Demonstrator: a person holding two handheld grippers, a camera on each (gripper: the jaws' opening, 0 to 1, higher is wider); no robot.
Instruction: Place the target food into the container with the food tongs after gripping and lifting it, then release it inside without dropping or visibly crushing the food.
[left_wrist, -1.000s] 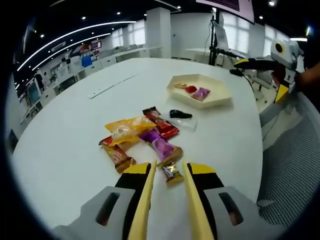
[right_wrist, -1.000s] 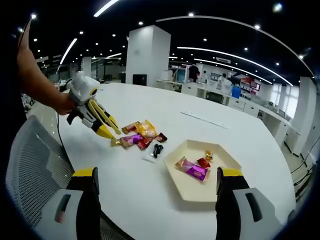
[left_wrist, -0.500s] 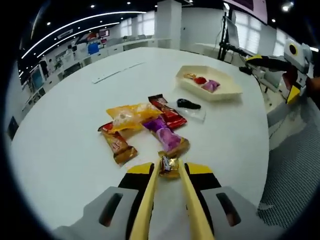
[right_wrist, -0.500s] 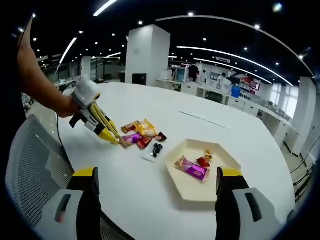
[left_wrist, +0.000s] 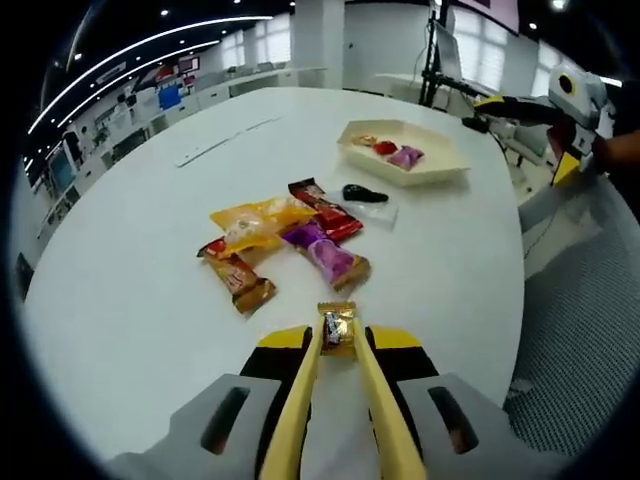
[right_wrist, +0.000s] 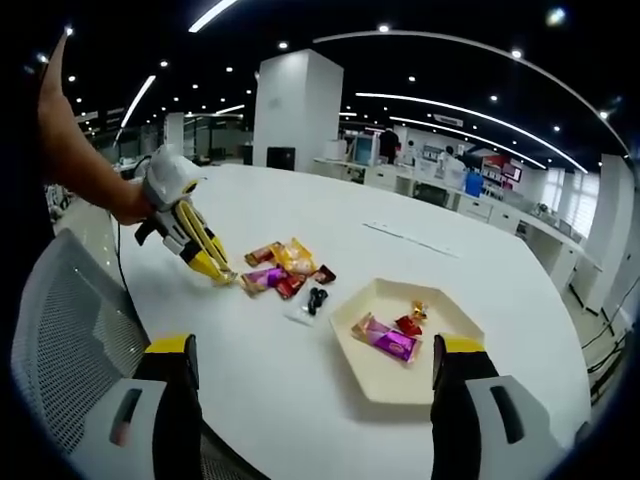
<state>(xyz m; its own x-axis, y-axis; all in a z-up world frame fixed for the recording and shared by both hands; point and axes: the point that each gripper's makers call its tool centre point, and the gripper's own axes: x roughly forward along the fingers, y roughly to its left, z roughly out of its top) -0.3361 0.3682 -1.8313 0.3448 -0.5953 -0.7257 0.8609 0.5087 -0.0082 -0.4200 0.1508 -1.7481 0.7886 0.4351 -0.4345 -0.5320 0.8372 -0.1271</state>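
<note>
White round table (left_wrist: 130, 300) spreads through an open office. At lower centre of the left gripper view, the left gripper (left_wrist: 337, 335) pinches a small gold-wrapped candy (left_wrist: 337, 326) between narrow jaws. Wrapped snacks (left_wrist: 285, 245) lie mid-frame; the cream tray (left_wrist: 440, 172) sits upper right. The right gripper (right_wrist: 312, 365) stands wide, empty.
</note>
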